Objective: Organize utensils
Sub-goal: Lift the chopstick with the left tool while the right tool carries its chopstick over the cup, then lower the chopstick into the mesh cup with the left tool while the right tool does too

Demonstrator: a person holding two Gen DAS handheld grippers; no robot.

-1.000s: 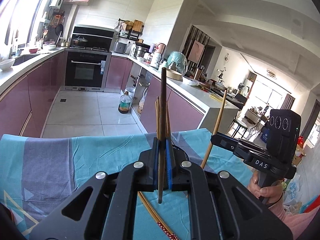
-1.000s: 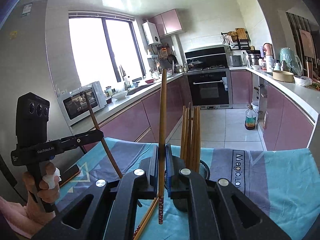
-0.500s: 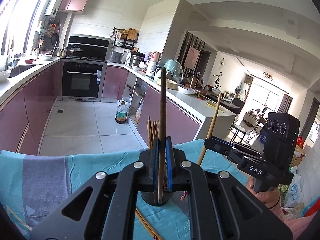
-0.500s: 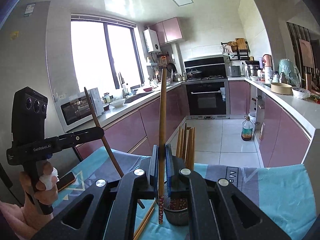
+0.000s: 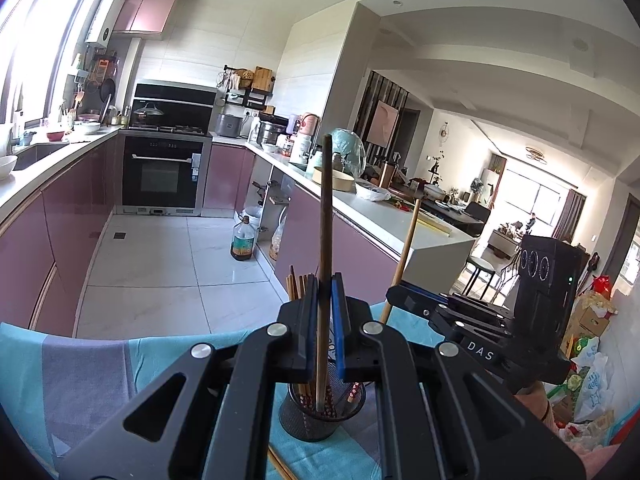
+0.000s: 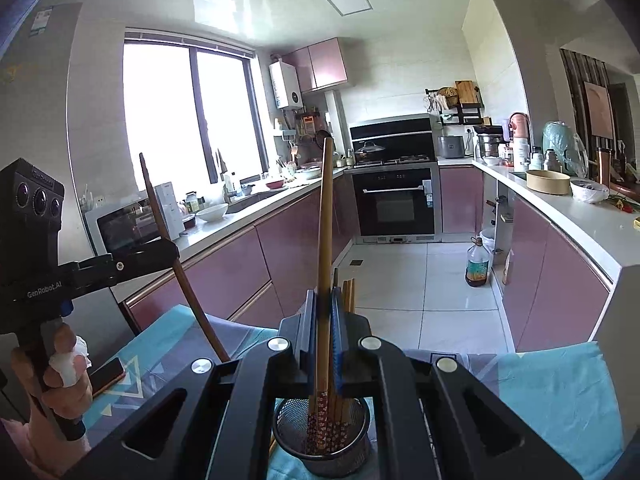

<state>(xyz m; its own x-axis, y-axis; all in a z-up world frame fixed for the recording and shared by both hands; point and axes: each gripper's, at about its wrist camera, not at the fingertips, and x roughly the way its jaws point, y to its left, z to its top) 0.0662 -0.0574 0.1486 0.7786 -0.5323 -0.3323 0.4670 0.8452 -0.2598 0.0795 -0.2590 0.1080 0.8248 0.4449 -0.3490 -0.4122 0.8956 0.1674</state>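
- The left gripper [image 5: 324,300] is clenched on a dark brown chopstick [image 5: 325,240], held nearly upright between the blue pads; its lower end hangs over the mouth of the mesh utensil holder [image 5: 320,416].
- The right gripper [image 6: 324,316] is likewise clamped on a lighter wooden chopstick [image 6: 323,248] with a patterned lower end, which sits at or just inside the holder's rim [image 6: 288,412]; whether it touches the bottom cannot be told.
- A second ago the holder was almost hidden behind each gripper's body and only the tips of the chopsticks stored in it showed; now both wrist views look down into its open mouth, with the held sticks lined up over it. Both grippers have lifted and drawn in over the holder.
- Several chopsticks [image 6: 347,292] already stand in the holder, so part of the sorting is done.
- One loose chopstick [image 5: 280,466] lies on the turquoise tablecloth [image 5: 80,380] just beside the holder's base, so at least one pickup looks left.
- Judged from this, the step in hand is the drop-in: both sticks seem ready to be lowered and released.
- A risk is one slanted stick catching the rim or the standing sticks.
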